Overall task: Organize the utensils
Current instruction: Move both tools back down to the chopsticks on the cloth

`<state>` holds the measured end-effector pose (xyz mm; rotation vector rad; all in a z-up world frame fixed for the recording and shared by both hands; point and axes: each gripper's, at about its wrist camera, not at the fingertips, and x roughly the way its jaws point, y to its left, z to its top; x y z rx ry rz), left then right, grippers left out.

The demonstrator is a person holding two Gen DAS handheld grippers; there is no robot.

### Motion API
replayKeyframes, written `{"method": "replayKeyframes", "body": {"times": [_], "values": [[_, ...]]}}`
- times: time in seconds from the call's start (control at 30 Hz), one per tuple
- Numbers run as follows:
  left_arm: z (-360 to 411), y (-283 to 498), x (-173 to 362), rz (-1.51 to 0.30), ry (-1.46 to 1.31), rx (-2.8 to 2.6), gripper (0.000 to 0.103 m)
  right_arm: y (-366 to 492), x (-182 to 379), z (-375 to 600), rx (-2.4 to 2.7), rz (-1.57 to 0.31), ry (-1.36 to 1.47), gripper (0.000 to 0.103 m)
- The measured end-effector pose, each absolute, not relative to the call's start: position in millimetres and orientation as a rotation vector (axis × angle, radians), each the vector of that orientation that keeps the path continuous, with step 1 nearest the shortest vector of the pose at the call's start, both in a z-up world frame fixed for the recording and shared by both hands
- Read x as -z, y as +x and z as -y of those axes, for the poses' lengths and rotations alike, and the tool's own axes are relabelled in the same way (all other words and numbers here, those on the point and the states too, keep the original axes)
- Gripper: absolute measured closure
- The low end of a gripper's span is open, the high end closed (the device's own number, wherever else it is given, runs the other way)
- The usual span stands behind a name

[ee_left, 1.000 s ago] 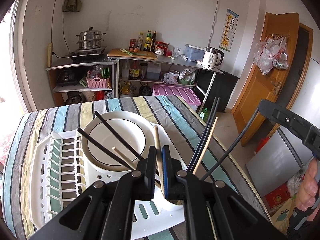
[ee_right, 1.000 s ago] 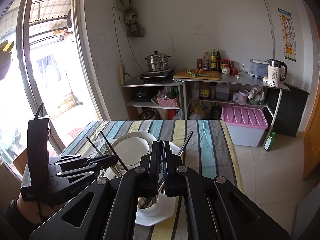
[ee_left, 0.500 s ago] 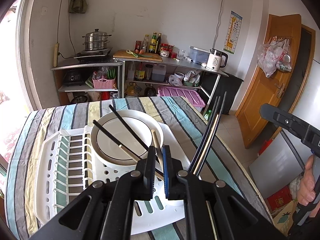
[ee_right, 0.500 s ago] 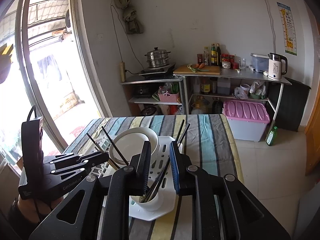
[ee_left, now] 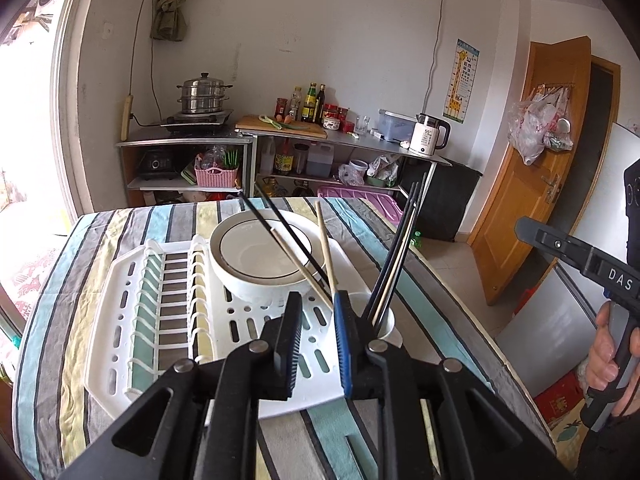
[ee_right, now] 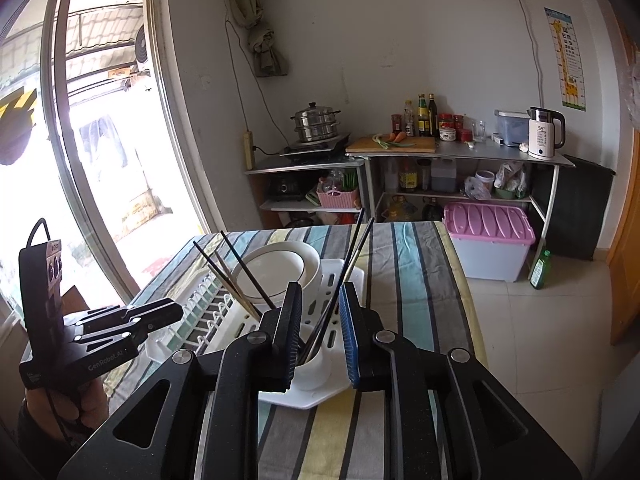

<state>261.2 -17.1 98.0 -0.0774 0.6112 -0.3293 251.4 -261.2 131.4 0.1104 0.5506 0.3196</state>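
On a striped tablecloth (ee_left: 104, 240), chopsticks (ee_left: 394, 248) stand in a white cup (ee_right: 316, 368) at the white dish rack's (ee_left: 120, 280) near corner, with more leaning at the bowl (ee_left: 256, 256). The left gripper (ee_left: 316, 340), jaws just parted slightly and holding nothing, sits at the cup's 9 o'clock. The right gripper (ee_right: 320, 332), jaws narrowly apart, likewise empty, frames the cup.

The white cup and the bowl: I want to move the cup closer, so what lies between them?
In the left wrist view, only bare perforated drying rack separates the white cup from the bowl; chopsticks lean above it.
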Motion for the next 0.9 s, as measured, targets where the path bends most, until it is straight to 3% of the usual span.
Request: {"method": "replayKeyframes", "body": {"times": [0.33,0.6,0.9], "values": [[-7,197,-67,-0.636,-0.087,0.288,0.08,186,-104,250,-0.353,-0.562,0.093,0.083],[-15,147,-41,-0.653,-0.057,0.249,0.068,150,-79,238,-0.363,-0.586,0.084,0.083],[-18,126,-17,-0.709,-0.041,0.231,0.067,134,-50,224,-0.392,-0.656,0.094,0.082]]}}
